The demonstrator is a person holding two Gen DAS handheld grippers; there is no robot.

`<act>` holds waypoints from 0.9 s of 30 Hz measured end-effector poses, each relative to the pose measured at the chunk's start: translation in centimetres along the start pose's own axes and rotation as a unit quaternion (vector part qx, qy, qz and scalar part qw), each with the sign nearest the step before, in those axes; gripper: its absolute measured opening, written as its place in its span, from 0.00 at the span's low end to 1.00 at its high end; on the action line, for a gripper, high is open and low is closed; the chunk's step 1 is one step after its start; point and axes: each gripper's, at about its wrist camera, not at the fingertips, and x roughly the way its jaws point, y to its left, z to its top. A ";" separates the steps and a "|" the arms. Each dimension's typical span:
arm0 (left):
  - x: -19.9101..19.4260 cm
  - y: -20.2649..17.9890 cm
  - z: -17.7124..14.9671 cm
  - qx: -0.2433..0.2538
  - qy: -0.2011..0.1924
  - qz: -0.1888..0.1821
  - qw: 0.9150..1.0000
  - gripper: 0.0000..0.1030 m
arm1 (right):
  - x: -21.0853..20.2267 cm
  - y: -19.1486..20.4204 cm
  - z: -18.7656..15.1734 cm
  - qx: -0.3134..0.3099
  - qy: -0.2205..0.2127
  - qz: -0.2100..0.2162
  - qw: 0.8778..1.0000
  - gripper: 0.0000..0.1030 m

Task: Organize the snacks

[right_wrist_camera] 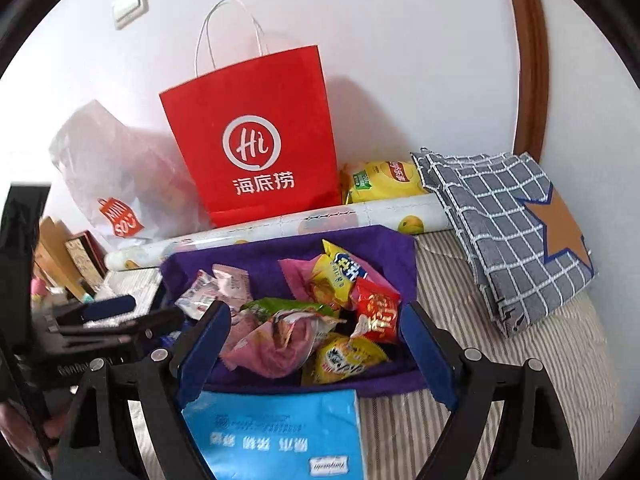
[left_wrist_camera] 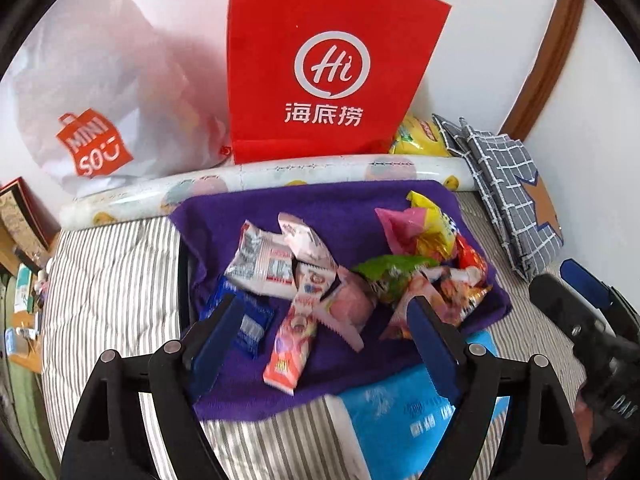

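Both claws, left [left_wrist_camera: 320,320] & right [right_wrist_camera: 316,336], wide & empty over snack pile [left_wrist_camera: 360,276]; I'd lift top packets one by one.

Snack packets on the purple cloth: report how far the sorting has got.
Done: nothing visibly sorted; the mixed foil and plastic snack packets lie jumbled on the purple cloth. In hand: nothing; left tool and right tool hover open. Left: the whole pile.
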 end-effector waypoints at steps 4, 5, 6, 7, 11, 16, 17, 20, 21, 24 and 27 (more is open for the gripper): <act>-2.2 -0.3 -1.5 -0.003 -0.023 -0.002 1.000 0.81 | -1.5 -0.3 -0.6 0.012 0.003 -0.006 1.000 0.84; -3.0 -0.5 -2.0 -0.003 -0.033 0.003 0.999 0.81 | -1.8 -0.3 -0.7 0.013 0.004 -0.008 1.000 0.84; -3.5 -0.5 -2.3 -0.004 -0.039 0.004 0.999 0.81 | -2.3 -0.3 -1.0 0.014 0.004 -0.011 1.000 0.84; -4.2 -0.7 -2.7 -0.004 -0.045 0.004 0.999 0.81 | -2.8 -0.3 -1.2 0.014 0.003 -0.013 1.000 0.84; -6.1 -1.2 -4.2 -0.007 -0.057 0.004 0.998 0.82 | -4.6 -0.3 -2.2 0.006 0.001 -0.012 1.000 0.86; -8.3 -2.5 -5.9 0.003 -0.076 0.028 0.997 0.82 | -7.2 -0.8 -3.3 0.016 -0.005 0.000 1.000 0.87; -8.8 -2.8 -6.3 0.003 -0.079 0.032 0.996 0.83 | -7.6 -0.8 -3.4 0.018 -0.006 -0.002 1.000 0.87; -10.1 -3.3 -7.2 0.001 -0.089 0.032 0.995 0.86 | -9.3 -0.9 -4.1 0.017 -0.016 -0.007 1.000 0.87; -10.5 -3.5 -7.5 0.001 -0.092 0.034 0.995 0.87 | -9.9 -0.8 -4.3 0.014 -0.019 -0.009 1.000 0.89; -11.8 -4.1 -8.5 0.003 -0.104 0.037 0.994 0.91 | -11.6 -0.5 -5.0 0.008 -0.033 -0.014 0.999 0.98; -13.1 -4.5 -9.4 0.002 -0.115 0.040 0.993 0.94 | -13.3 -0.7 -5.8 0.015 -0.049 -0.006 0.999 0.99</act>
